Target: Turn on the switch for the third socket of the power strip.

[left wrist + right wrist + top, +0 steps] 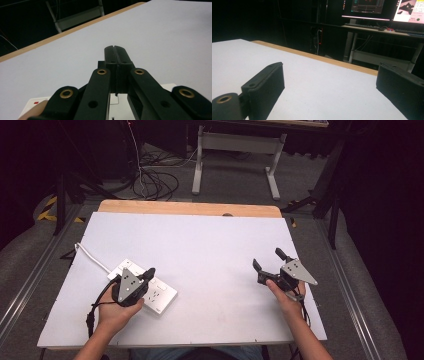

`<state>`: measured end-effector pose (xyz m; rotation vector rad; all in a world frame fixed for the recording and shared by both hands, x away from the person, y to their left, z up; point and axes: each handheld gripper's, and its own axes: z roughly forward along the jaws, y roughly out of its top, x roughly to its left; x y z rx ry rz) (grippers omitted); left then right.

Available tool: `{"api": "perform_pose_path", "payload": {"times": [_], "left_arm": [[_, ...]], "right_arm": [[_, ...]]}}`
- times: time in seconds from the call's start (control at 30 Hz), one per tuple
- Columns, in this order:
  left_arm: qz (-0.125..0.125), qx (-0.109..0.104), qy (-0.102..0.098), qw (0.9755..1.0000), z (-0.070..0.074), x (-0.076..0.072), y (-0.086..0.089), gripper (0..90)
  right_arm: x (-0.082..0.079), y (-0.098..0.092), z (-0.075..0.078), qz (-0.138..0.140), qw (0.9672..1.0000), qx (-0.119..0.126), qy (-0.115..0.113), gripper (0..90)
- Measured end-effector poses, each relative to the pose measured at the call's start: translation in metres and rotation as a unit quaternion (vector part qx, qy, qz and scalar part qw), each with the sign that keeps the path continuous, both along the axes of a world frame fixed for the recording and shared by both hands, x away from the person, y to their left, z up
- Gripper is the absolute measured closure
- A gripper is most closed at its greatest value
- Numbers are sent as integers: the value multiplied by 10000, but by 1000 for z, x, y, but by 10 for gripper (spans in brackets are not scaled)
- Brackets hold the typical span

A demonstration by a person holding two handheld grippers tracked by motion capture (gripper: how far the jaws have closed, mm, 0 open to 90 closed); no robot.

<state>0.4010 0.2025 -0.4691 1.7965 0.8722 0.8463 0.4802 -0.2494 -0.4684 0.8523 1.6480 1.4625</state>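
A white power strip [159, 295] with a white cord [91, 256] lies at the near left of the white table [200, 245]. My left gripper [149, 273] hovers right over it, held in a hand, with its jaws pressed together and nothing between them. In the left gripper view the fingertips [110, 51] meet flat, and the strip [33, 103] shows beneath the linkage. My right gripper [268, 260] is held at the near right above bare table, its jaws spread wide. Its two ribbed pads [267, 87] stand far apart with nothing between them.
The table's wooden far edge [190, 208] borders a dark floor with cables [150, 182] and a white desk frame [235, 155]. Monitors [384, 6] glow on a desk in the right gripper view. Aluminium rails [350, 285] run along both sides.
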Motion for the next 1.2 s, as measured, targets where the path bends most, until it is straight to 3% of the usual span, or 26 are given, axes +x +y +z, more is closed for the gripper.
{"api": "perform_pose_path", "payload": {"times": [0.43,0.67,1.2], "left_arm": [[-202,140,421,9988,-2,4,-5,898],[-341,294,782,9959,-6,8,-10,897],[-441,637,1052,9914,-13,12,-15,896]], "right_arm": [[0,0,0,-5,10000,-15,20,84],[0,0,0,-20,10000,-25,22,84],[0,0,0,-24,10000,-33,22,84]]}}
